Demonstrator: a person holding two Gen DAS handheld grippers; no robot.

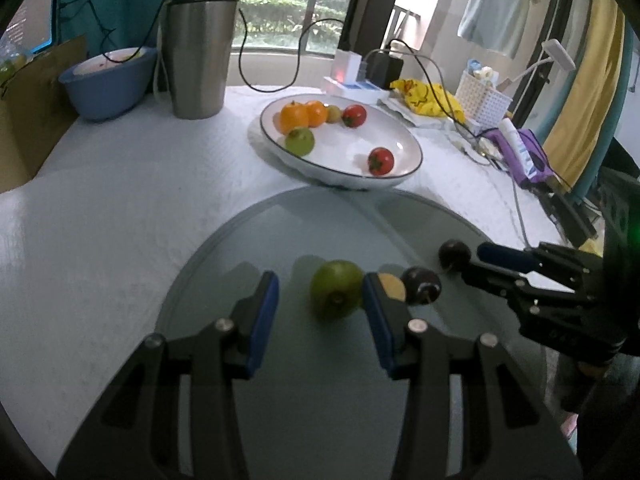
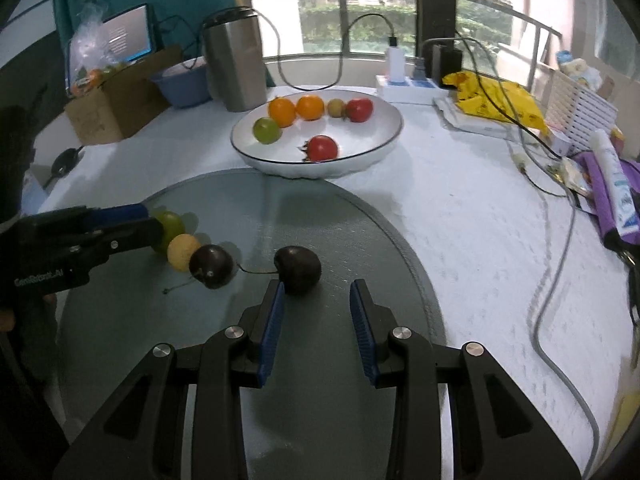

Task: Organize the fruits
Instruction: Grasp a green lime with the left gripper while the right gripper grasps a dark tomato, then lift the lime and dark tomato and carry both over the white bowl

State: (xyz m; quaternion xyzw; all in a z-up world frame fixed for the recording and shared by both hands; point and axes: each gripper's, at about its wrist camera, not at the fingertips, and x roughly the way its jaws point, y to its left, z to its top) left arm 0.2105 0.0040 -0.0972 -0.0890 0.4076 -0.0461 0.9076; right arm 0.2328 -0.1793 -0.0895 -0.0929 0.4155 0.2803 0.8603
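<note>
Partly done, by the look of it. Going left to right across the grey round mat (image 2: 360,240) on the counter (image 2: 460,200): a row of four small fruits laid out, green fruit (image 1: 335,289), yellow fruit (image 2: 183,252), then two dark cherries, the first (image 2: 211,266) touching the yellow one, the second (image 2: 299,264) a little apart.

Left tool (image 1: 322,304) released, pads straddling the green fruit, right pad close against it, left pad clear. Right tool (image 2: 317,300) released too, the second cherry just ahead of its left pad, not gripped.

Farther back, still waiting in the white plate (image 2: 384,144): another green fruit, two oranges (image 2: 296,110), a small brownish fruit, two tomatoes (image 2: 322,148). Probably six pieces left to sort, so under halfway.
</note>
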